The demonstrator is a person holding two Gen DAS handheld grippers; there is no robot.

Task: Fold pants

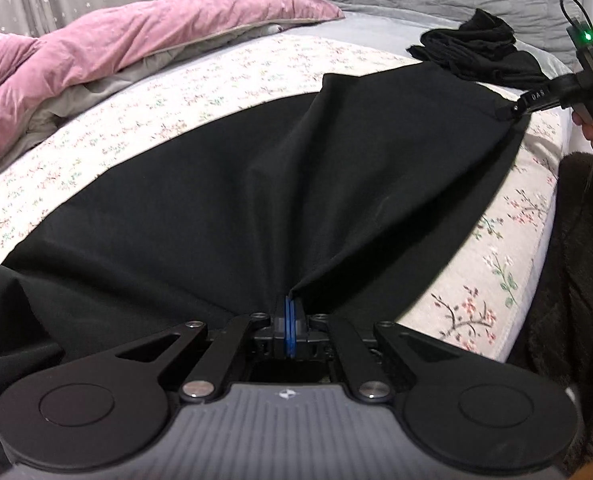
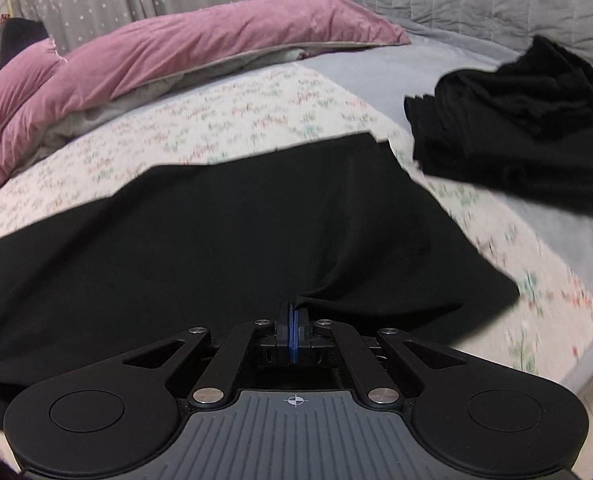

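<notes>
Here, black pants (image 1: 224, 184), one pair, spread across the floral bedcover (image 1: 232, 76) of the bed, stretched between both tools. Left tool (image 1: 289, 304): clenched on a fold of the pants at its tips, cloth fanning out ahead. Right tool (image 2: 294, 312): clenched on the pants' near edge, cloth lying flat ahead of it. Ahead and to the right of it: heap of black clothes (image 2: 512, 120). Ahead and left: pink quilt (image 2: 168, 52), bunched.

floral bedspread (image 2: 224, 120) lies bare beyond the pants (image 2: 216, 232); black clothes pile (image 2: 516, 120) blocks right.
</notes>
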